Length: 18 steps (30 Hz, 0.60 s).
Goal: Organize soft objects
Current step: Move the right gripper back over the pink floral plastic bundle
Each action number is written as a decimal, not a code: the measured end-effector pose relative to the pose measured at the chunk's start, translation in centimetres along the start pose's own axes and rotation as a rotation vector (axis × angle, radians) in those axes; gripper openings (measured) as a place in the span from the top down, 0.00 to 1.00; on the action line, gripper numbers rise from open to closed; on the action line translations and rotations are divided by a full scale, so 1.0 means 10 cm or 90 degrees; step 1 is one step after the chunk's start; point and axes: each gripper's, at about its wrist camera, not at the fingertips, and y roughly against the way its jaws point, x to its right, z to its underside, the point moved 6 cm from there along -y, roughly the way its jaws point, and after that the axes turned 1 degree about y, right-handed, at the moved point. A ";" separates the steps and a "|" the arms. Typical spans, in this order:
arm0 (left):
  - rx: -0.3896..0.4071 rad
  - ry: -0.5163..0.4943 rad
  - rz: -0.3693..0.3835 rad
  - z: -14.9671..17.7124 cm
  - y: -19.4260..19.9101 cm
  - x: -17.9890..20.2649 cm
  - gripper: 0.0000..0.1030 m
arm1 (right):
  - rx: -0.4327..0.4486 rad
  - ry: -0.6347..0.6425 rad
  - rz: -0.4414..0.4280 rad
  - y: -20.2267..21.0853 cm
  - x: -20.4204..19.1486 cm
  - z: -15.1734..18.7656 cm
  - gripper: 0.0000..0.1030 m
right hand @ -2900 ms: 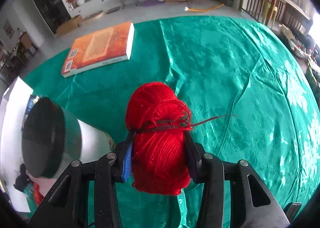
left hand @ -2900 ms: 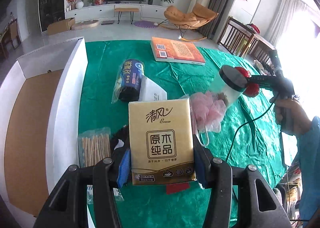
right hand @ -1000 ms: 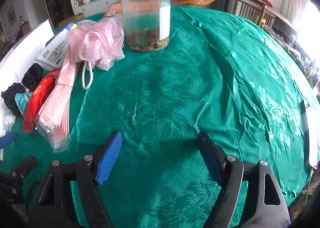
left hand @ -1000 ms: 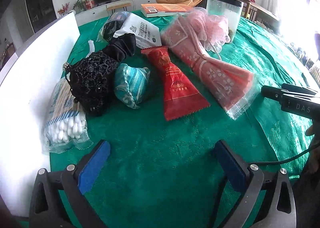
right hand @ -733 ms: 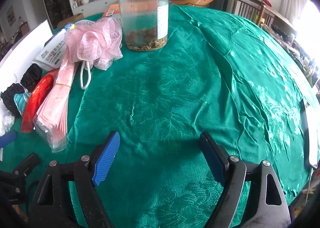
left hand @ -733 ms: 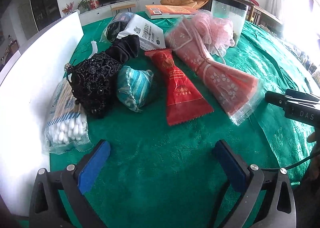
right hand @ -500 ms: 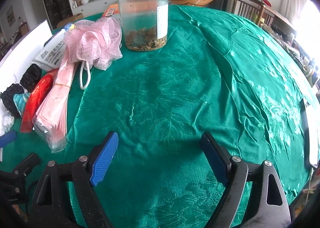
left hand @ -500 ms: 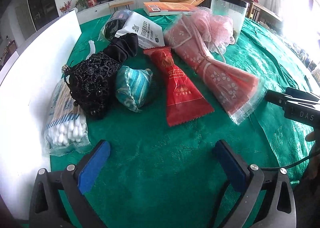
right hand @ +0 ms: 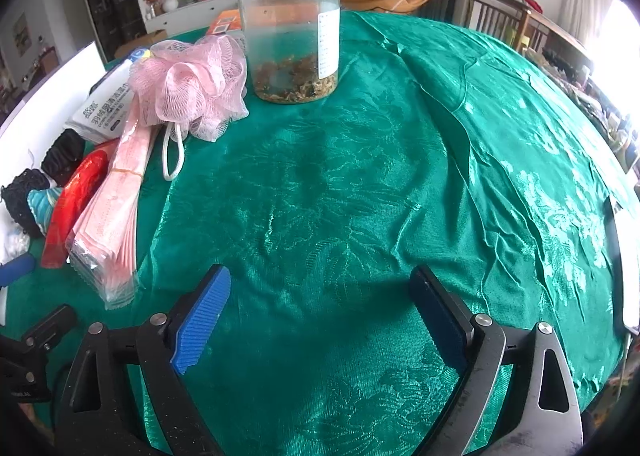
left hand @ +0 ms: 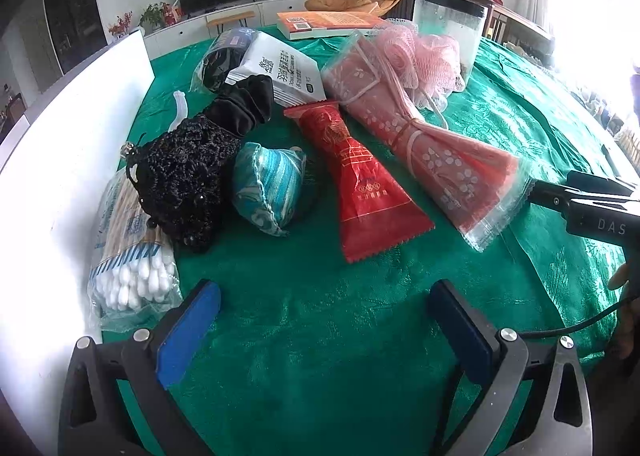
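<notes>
- Holding my left tool point(left hand: 320, 320) low over the green cloth of the counter point(left hand: 320, 356), I have its jaws spread wide with nothing between them.
- At the far left, a bag of cotton swabs point(left hand: 132, 256) lies against the white box wall point(left hand: 60, 176).
- Just beside the swabs sits a black crocheted pouch point(left hand: 184, 180), touching a black scrunchie point(left hand: 244, 104) behind it.
- A small teal striped cushion point(left hand: 268, 188) leans against the pouch on its right.
- Next comes a red foil packet point(left hand: 360, 184), lying flat with its narrow end toward a white wipes pack point(left hand: 284, 72).
- A pink flowered bundle in clear wrap point(left hand: 432, 148) lies diagonally to the right of the packet, its far end under a pink mesh bath pouf point(right hand: 188, 88).
- A clear jar with a black lid point(right hand: 292, 40) stands upright just right of the pouf, with an orange book point(left hand: 328, 22) behind it.
- My right tool point(right hand: 320, 312) hovers over bare cloth well right of the soft things, jaws wide apart and empty.
</notes>
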 end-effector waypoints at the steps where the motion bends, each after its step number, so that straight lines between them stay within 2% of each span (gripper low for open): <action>1: 0.001 0.001 -0.001 0.00 0.00 0.00 0.00 | 0.000 0.000 0.000 0.00 0.00 0.00 0.10; 5: 0.003 0.003 -0.002 0.00 0.00 0.00 0.00 | 0.000 -0.008 -0.014 0.02 0.00 -0.01 0.10; 8: 0.005 0.005 -0.004 0.00 0.01 0.01 0.00 | 0.029 -0.021 -0.089 0.13 -0.07 -0.04 0.11; 12: 0.007 0.007 -0.005 0.00 0.01 0.01 0.00 | 0.098 -0.014 -0.170 0.37 -0.22 -0.12 0.11; 14: 0.007 0.008 -0.005 0.00 0.01 0.01 0.00 | 0.125 -0.010 -0.230 0.48 -0.33 -0.15 0.11; 16: 0.007 0.007 -0.005 0.01 0.01 0.01 0.00 | 0.128 -0.002 -0.290 0.51 -0.46 -0.18 0.11; 18: 0.007 0.007 -0.006 0.01 0.01 0.01 0.00 | 0.104 0.010 -0.316 0.44 -0.60 -0.18 0.11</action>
